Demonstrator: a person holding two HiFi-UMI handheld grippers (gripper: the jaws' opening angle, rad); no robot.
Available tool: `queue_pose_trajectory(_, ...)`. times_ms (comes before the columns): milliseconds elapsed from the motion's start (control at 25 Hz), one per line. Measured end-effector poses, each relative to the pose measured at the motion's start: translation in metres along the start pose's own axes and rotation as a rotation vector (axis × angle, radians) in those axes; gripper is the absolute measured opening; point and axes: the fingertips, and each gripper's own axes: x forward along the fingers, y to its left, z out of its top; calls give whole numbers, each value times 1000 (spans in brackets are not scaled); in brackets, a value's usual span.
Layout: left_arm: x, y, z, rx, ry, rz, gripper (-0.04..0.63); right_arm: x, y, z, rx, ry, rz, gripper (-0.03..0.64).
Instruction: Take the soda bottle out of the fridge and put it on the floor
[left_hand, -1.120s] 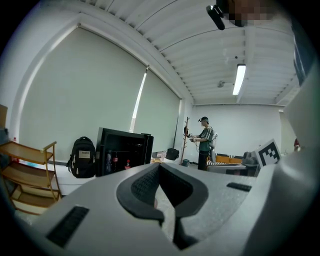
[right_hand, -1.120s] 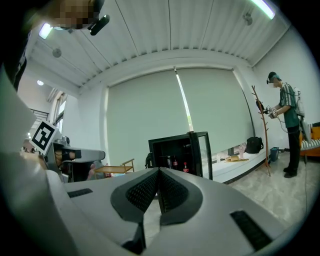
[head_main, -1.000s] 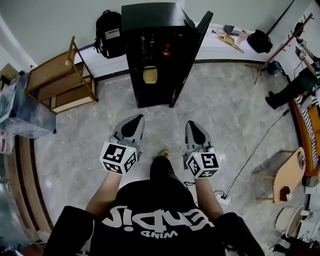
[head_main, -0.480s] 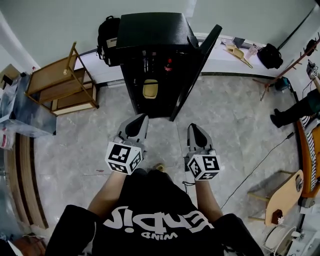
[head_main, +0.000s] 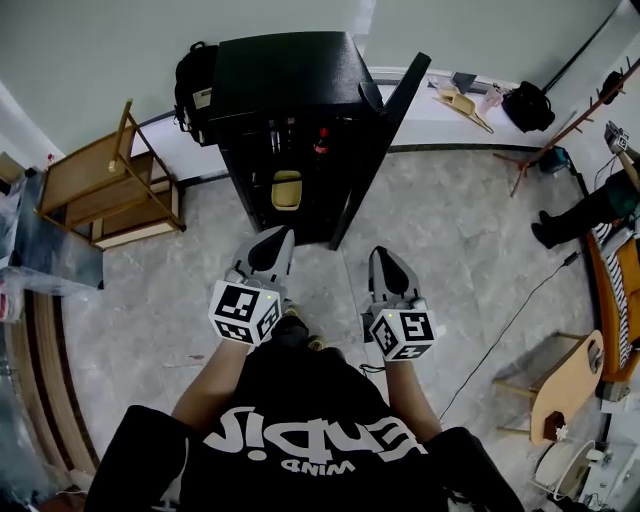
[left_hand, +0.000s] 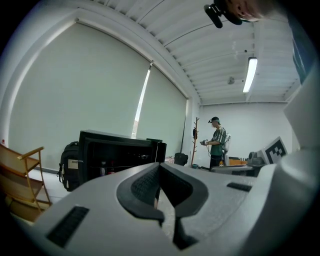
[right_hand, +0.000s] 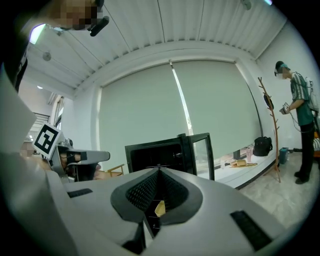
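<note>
The black fridge (head_main: 290, 70) stands ahead with its door (head_main: 385, 130) swung open to the right. On its upper shelf I see a bottle with a red top (head_main: 322, 142) beside darker bottles; which one is the soda bottle I cannot tell. My left gripper (head_main: 278, 240) and right gripper (head_main: 383, 258) are held side by side over the floor, short of the fridge's front, both pointing at it. Both are shut and hold nothing. In the left gripper view the left gripper (left_hand: 159, 167) faces the fridge (left_hand: 115, 150). In the right gripper view the right gripper (right_hand: 159, 172) faces the fridge (right_hand: 155, 152).
A yellow tub (head_main: 286, 190) sits on the fridge's lower shelf. A wooden rack (head_main: 100, 185) and a backpack (head_main: 190, 85) stand to the left of the fridge. A cable (head_main: 510, 320), a wooden stool (head_main: 565, 380), a coat rack (head_main: 560, 130) and a standing person (head_main: 600, 200) are on the right.
Both grippers have moved forward toward the fridge, which now lies nearer their tips. Their jaws stay shut.
</note>
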Motion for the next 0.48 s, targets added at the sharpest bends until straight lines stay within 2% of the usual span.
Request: queue_pose_trajectory(480, 68, 36, 7, 2, -2, -38, 6, 54, -13, 7, 17, -15, -25, 21)
